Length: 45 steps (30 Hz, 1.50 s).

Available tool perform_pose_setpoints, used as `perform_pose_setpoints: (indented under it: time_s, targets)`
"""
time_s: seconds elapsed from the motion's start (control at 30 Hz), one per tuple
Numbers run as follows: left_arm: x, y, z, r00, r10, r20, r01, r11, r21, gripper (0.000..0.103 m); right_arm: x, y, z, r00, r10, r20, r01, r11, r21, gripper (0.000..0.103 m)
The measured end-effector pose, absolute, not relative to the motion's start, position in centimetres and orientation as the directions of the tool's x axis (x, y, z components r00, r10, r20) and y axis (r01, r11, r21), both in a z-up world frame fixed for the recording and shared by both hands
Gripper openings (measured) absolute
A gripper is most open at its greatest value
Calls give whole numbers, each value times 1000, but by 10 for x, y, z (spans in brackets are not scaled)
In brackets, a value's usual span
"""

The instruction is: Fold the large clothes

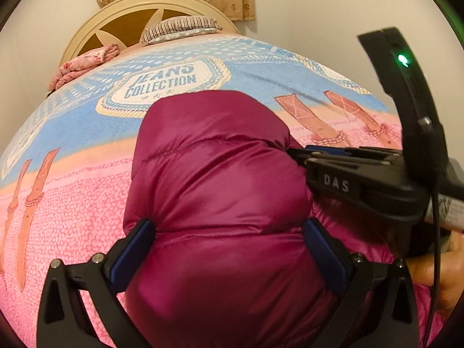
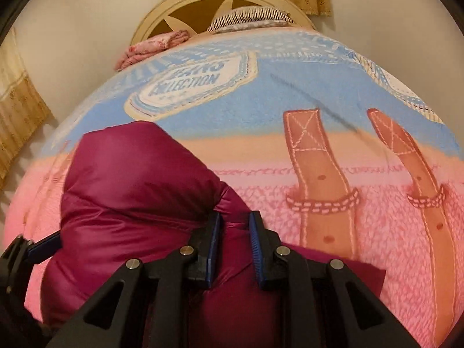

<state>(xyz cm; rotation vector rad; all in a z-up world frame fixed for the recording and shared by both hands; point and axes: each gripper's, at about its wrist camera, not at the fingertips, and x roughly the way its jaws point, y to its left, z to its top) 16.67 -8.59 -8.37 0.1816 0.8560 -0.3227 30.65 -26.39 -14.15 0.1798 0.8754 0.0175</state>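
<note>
On the bed point(image 1: 72, 217), spread with a pink and blue printed blanket, lies a bulky magenta puffer jacket point(image 1: 220, 179), folded into a thick bundle near the front edge. The left tool point(image 1: 229, 249) stands wide, its blue pads straddling the bundle's near end. To the right, the right tool point(image 2: 235, 249) is narrowed, a ridge of the jacket's fabric between its pads at the right side.

Between the left tool's point(image 1: 229, 237) matt black plastic fingers bulges a glossy, smooth magenta quilted jacket point(image 1: 214, 174); beyond it, the bedspread point(image 1: 72, 203) is soft matt cloth.
</note>
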Motion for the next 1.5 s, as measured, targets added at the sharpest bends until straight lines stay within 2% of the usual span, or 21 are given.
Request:
perform_pose_setpoints:
  time_s: [0.27,0.43,0.5,0.67,0.93,1.1,1.17,1.23,1.27,1.33,1.4,1.5]
  targets:
    - [169,-80,-84,603,-222,-766,360,933,13,103,290,-275,-124,642,88,-762,65,983,169,23]
    - [173,-76,-85,594,-232,-770,357,934,-6,103,202,-279,-74,746,46,-665,58,989,134,23]
    - [173,-76,-85,594,-231,-771,356,934,-5,103,172,-279,-68,750,85,-656,39,984,172,23]
    - [173,-78,-85,596,-228,-770,356,935,-2,103,132,-274,-91,723,151,-675,53,961,272,23]
    - [172,-79,-85,603,-210,-769,351,936,20,103,137,-281,-141,690,168,-704,130,928,349,24]
    - [171,-77,-80,583,-204,-787,350,937,16,103,132,-274,-140,707,123,-697,145,939,313,25]
    - [169,-68,-73,560,-224,-798,351,936,-16,103,129,-280,-133,689,136,-712,163,928,336,33]
    - [162,-46,-57,539,-291,-791,358,929,-97,103,121,-291,-123,681,153,-716,193,906,377,51]
    - [158,-34,-49,543,-319,-777,363,923,-125,103,112,-301,-113,710,176,-681,188,885,425,58]
    - [151,-12,-37,575,-336,-746,363,922,-136,103,96,-314,-95,769,201,-607,149,867,475,89]
    - [149,10,-30,607,-328,-724,351,928,-125,103,87,-329,-74,813,208,-544,123,851,510,97]
    - [159,30,-37,601,-339,-724,316,932,-175,103,104,-348,-75,797,298,-525,95,797,597,98]
